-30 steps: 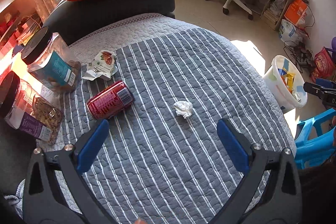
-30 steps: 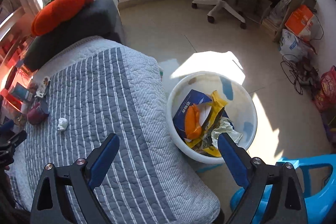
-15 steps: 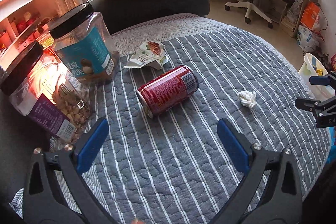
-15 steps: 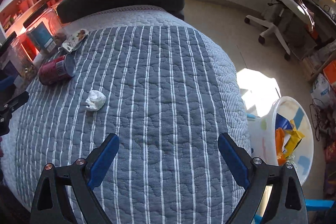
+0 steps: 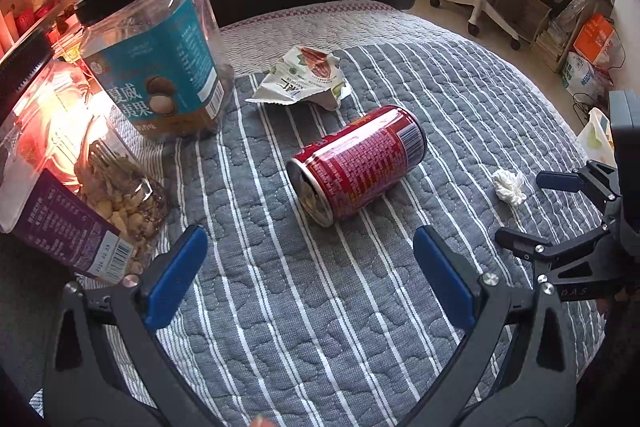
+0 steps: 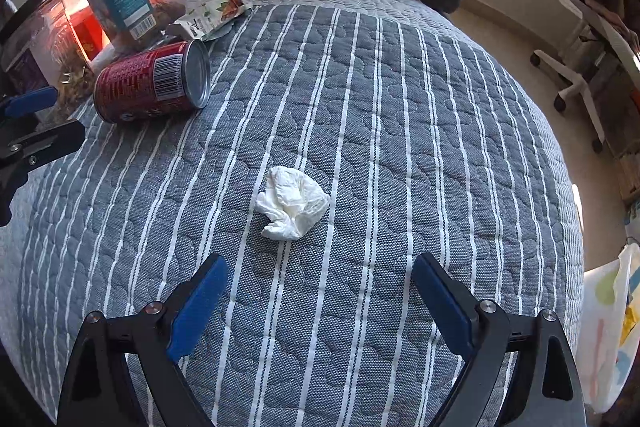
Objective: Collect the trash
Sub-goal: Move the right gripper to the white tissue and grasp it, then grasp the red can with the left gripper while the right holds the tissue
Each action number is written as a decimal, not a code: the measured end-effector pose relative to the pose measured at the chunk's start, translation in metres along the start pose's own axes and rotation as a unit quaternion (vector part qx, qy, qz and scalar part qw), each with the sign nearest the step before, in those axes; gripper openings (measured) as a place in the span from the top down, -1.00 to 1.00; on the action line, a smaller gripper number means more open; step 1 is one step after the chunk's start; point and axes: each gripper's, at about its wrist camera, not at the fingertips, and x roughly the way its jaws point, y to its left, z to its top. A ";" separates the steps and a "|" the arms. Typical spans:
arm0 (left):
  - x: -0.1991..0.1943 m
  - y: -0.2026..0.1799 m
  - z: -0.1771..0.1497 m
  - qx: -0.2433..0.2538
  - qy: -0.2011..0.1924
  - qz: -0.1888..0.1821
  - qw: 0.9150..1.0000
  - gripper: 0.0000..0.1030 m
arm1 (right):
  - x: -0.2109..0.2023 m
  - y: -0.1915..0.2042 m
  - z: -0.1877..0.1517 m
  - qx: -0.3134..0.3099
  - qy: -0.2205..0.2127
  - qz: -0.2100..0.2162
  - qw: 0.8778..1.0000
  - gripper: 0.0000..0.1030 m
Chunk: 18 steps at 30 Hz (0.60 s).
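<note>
Here, in the left wrist view, the left gripper (image 5: pixel 310 259) hangs wide apart and empty over the striped quilt (image 5: pixel 320 327), with one red can (image 5: pixel 356 165) on its side just beyond the fingertips. Two lidded nut jars (image 5: pixel 160 63) stand at the left edge beside one empty wrapper (image 5: pixel 304 79). From the right wrist, the right gripper (image 6: pixel 320 287), jaws just narrowing yet apart, frames one crumpled tissue (image 6: pixel 292 203) slightly ahead, untouched.

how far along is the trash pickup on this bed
Early to midway. Done: the white bin beside the bed already holds wrappers. In hand: nothing; the right tool is open just short of the crumpled white tissue, its jaws just narrowed. Left: tissue, red drink can before the open left tool, torn snack wrapper.
</note>
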 end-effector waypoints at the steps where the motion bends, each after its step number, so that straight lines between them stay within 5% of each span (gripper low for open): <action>1: 0.001 0.001 0.001 0.000 0.005 -0.004 1.000 -0.98 | 0.003 0.002 0.003 0.004 -0.002 0.003 1.000 -0.69; 4: 0.004 0.003 0.005 -0.002 0.012 -0.019 1.000 -0.98 | 0.007 0.004 0.011 0.014 -0.010 0.010 1.000 -0.34; 6: 0.005 0.002 0.010 0.001 0.011 -0.022 1.000 -0.98 | 0.009 0.006 0.016 0.015 -0.014 0.015 1.000 0.19; 8: 0.004 -0.001 0.015 0.010 0.007 -0.024 1.000 -0.98 | 0.011 0.008 0.020 0.012 -0.012 0.025 1.000 0.42; 18: 0.027 -0.017 0.057 0.034 0.010 -0.048 0.998 -0.91 | -0.006 -0.022 0.027 0.037 -0.007 0.039 0.999 0.51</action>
